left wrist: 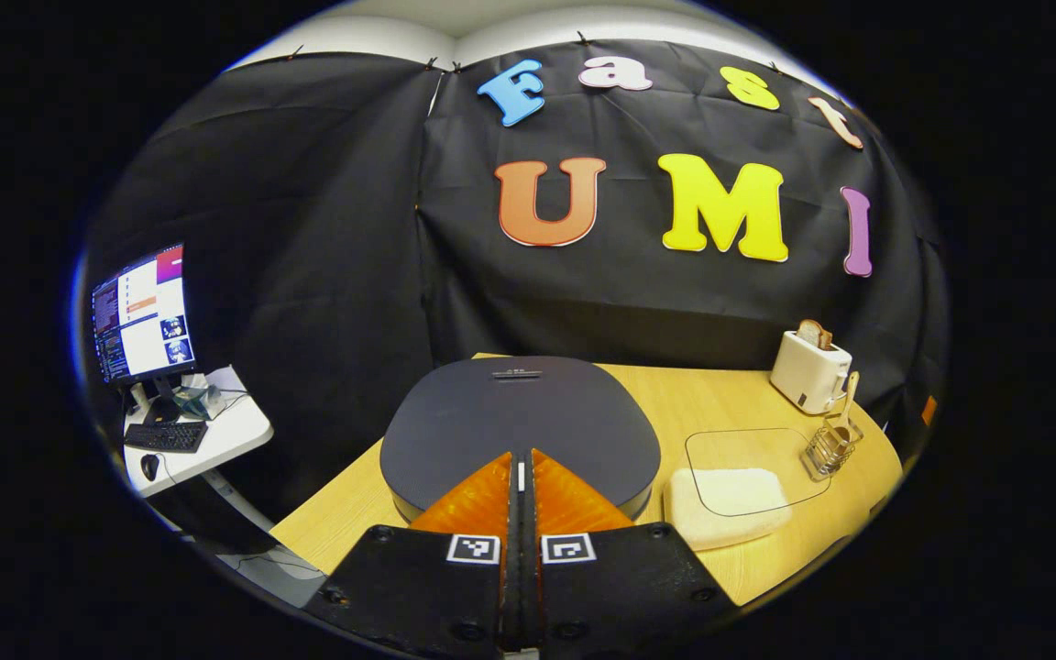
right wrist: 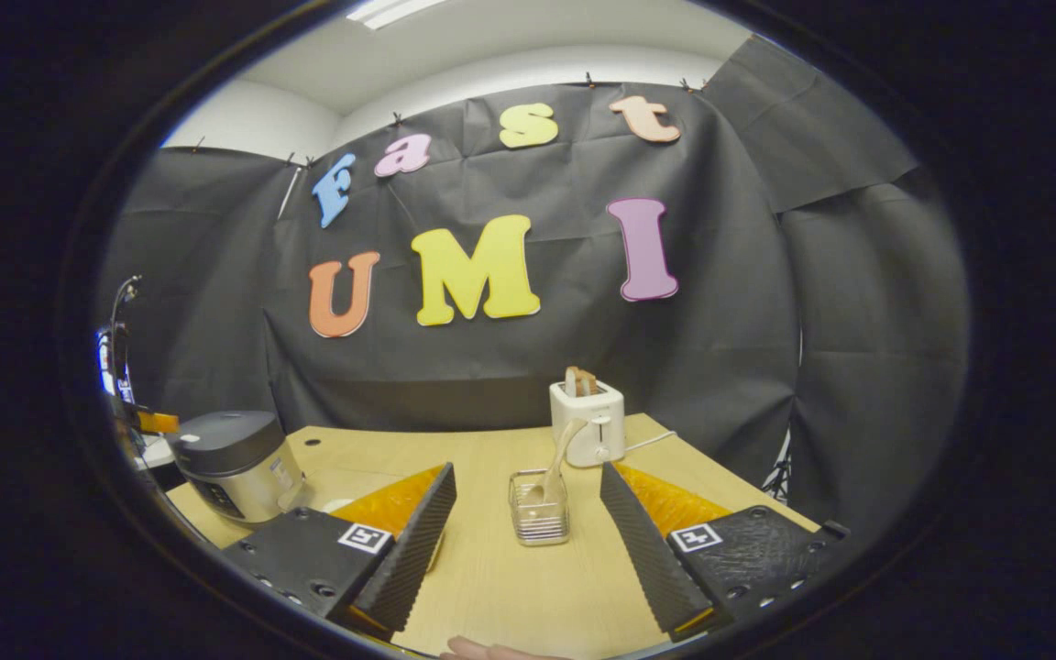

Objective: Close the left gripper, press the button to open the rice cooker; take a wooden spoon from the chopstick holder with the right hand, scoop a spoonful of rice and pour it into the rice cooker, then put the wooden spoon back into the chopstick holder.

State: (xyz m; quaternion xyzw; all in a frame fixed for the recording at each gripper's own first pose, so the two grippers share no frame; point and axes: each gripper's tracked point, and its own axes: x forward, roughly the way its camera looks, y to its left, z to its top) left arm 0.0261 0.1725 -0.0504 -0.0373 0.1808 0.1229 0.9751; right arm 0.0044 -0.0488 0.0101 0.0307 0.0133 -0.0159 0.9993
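L gripper point(left wrist: 521, 477) sat pressed together over the rice cooker point(left wrist: 519, 426) lid – lid down, near table's point(right wrist: 491, 568) left edge – while R gripper point(right wrist: 528, 522) was spread wide facing the chopstick holder point(right wrist: 538, 519) w/ wooden spoon point(right wrist: 554, 472) inside, mid-table.

Wooden spoon point(right wrist: 554, 472) in chopstick holder point(right wrist: 538, 519) between wide-spread tool point(right wrist: 528, 513) fingers.

Table point(right wrist: 510, 587) bears cooker point(right wrist: 235, 463), toaster point(right wrist: 588, 422) (bread inside).
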